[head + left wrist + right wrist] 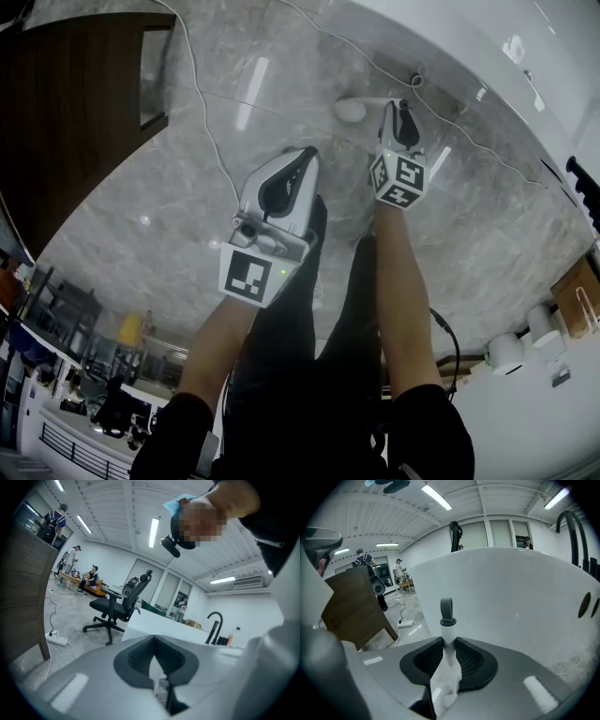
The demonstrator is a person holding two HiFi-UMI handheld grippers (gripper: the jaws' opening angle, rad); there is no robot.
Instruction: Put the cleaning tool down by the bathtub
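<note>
The cleaning tool (448,626) has a white handle ending in a grey loop. My right gripper (449,654) is shut on that handle, with the loop end pointing at the white bathtub (511,588) close ahead. In the head view the tool's white head (351,111) sticks out left of the right gripper (401,112), low over the grey marble floor beside the bathtub (469,47). My left gripper (302,159) hangs further left and nearer to me. Its jaws are shut with nothing between them (157,665).
A dark wooden cabinet (75,103) stands at the left. A white cable (202,112) runs over the floor to a power strip (56,640). An office chair (117,606) and a black faucet (213,625) show further off. White bottles (525,337) sit at the right.
</note>
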